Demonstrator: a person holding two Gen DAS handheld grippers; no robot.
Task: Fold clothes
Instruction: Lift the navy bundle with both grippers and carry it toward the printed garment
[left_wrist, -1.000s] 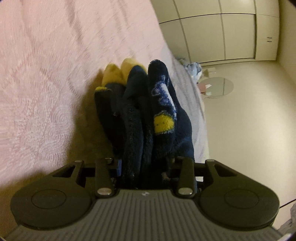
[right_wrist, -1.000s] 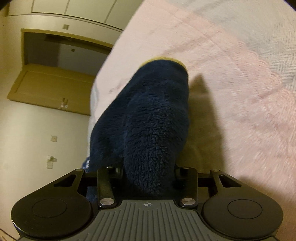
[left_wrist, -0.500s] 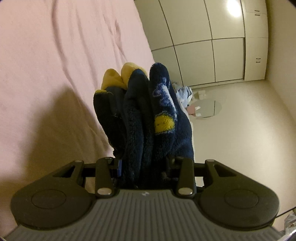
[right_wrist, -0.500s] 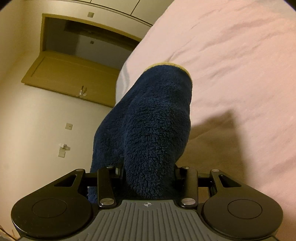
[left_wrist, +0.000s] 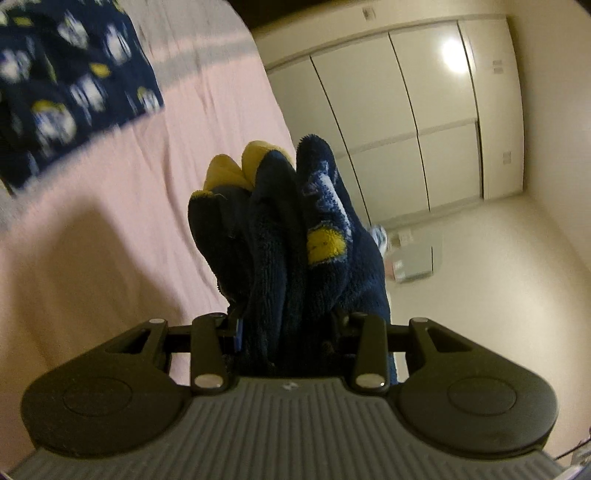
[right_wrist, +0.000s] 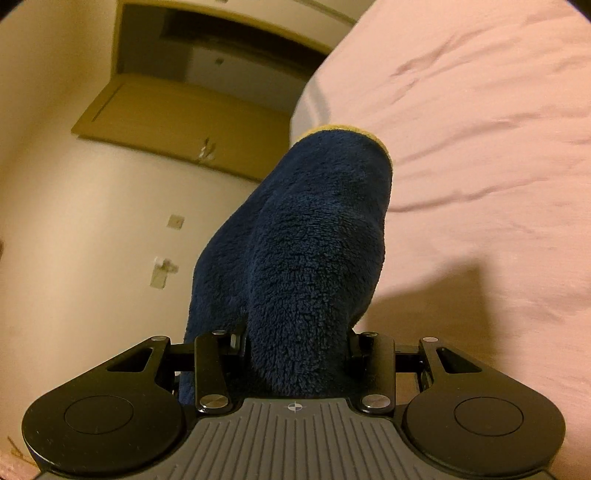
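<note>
A navy fleece garment with yellow trim and a printed pattern (left_wrist: 280, 229) is bunched in several folds between the jaws of my left gripper (left_wrist: 288, 332), which is shut on it above the pink bed (left_wrist: 110, 229). My right gripper (right_wrist: 295, 350) is shut on a thick plain navy fold of the fleece garment (right_wrist: 314, 229) with a yellow edge at its far end. The cloth hides the fingertips of both grippers. It hangs off the grippers, lifted over the bed.
A navy cloth with white and yellow prints (left_wrist: 66, 85) lies flat on the bed at the far left. White wardrobe doors (left_wrist: 406, 110) and small items on the floor (left_wrist: 413, 258) lie beyond the bed's edge. A wooden door (right_wrist: 177, 110) is at the right view's left.
Both grippers have travelled across the bed and risen, still holding the fleece the same way. The printed navy cloth has come into the left view's top corner.
</note>
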